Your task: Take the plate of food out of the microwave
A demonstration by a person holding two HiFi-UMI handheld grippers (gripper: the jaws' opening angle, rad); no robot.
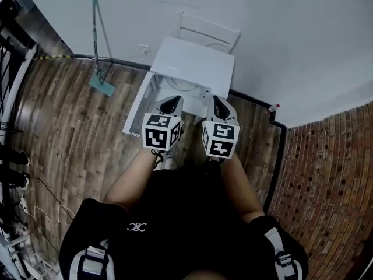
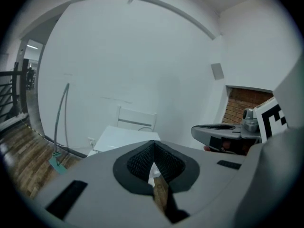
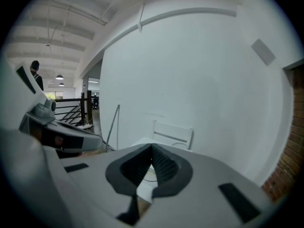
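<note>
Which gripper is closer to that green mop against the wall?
Left. The left gripper is to the right of the green mop; the right gripper is farther right still.

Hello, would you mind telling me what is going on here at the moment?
A person stands over a white microwave that sits on the wooden floor against a white wall. Its door appears to be swung open. The person holds the left gripper and the right gripper side by side above its front, each with its jaws together and empty. No plate is out yet, and none can be made out inside.
</note>
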